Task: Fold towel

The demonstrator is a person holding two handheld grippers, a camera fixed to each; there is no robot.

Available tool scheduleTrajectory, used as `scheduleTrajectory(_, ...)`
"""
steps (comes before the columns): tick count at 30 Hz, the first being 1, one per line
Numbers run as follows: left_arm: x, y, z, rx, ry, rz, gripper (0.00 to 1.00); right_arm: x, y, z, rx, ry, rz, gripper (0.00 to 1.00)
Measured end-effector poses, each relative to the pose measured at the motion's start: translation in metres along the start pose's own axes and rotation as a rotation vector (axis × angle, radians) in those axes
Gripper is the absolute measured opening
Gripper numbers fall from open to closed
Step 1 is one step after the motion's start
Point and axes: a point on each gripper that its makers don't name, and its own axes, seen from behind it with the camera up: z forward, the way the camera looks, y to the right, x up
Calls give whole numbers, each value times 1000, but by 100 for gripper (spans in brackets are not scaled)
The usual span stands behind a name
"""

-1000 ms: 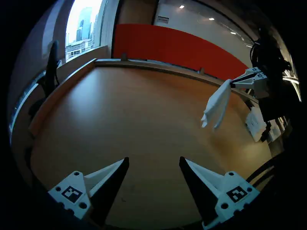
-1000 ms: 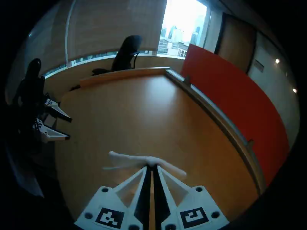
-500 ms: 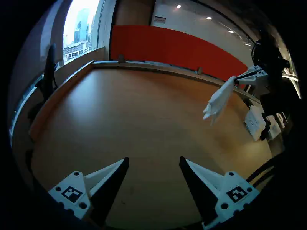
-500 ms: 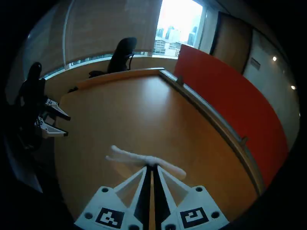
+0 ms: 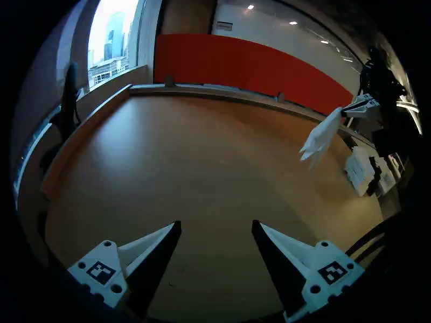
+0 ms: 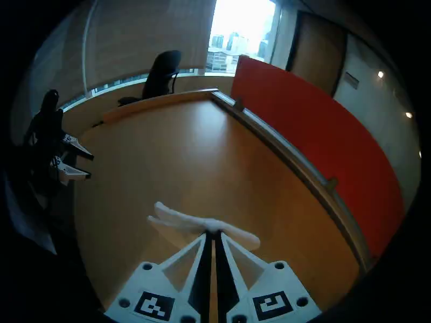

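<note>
Both views are dim, and daylight from the window (image 5: 110,40) is the main source. Its panes are blown out to near white in the right gripper view. That light lays a pale sheen on the wooden table (image 6: 215,140) towards its far corner, while the near edge falls into brown shade. Small ceiling spots (image 5: 293,23) glow above the red partition (image 5: 253,64), which keeps a saturated colour. The office chair (image 6: 161,70) is a dark silhouette with no detail. The white towel (image 6: 202,223) looks soft and slightly blurred. Fisheye distortion bends the table's edges, and detail sinks into darkness towards the sides of each view.
</note>
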Motion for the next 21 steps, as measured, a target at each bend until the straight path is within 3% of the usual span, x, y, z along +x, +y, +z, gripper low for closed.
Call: scheduleTrajectory(21,6,16,13,13,-16,10,97,-61,113,-69,-131,-50,72,4)
